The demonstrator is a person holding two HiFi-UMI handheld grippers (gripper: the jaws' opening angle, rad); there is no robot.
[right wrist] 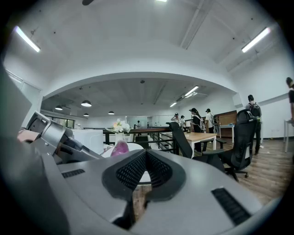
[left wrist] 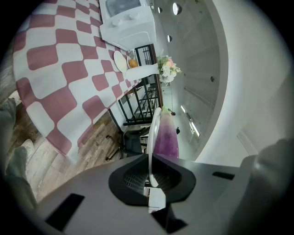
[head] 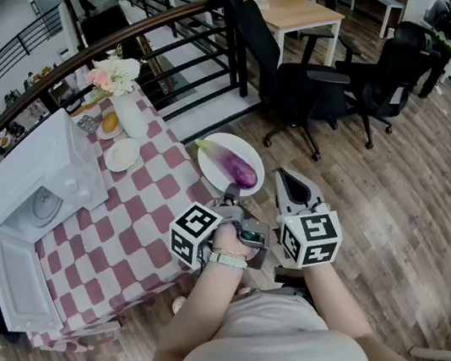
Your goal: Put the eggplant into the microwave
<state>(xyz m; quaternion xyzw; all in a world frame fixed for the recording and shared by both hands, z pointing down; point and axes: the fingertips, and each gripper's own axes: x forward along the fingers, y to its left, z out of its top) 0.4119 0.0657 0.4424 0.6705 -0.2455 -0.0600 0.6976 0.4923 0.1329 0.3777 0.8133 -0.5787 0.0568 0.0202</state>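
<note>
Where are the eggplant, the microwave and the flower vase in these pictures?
eggplant (head: 238, 166), head view, middle of its purple body.
microwave (head: 38, 162), head view, its white top.
flower vase (head: 130, 117), head view, white body below the flowers.

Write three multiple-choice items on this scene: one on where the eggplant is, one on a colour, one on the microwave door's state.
1. Where does the eggplant lie?
A) on a chair seat
B) on a white plate held by the left tool
C) on the floor

2. What colours are the checks of the tablecloth?
A) red and white
B) blue and yellow
C) green and black

3. How is the door of the microwave?
A) shut
B) open
C) taken off

Answers:
1 B: the left gripper view shows the plate's rim clamped between the jaws, with the eggplant lying on the plate.
2 A: the head view shows red and white squares.
3 B: the door is swung out in front and the cavity shows.
</note>
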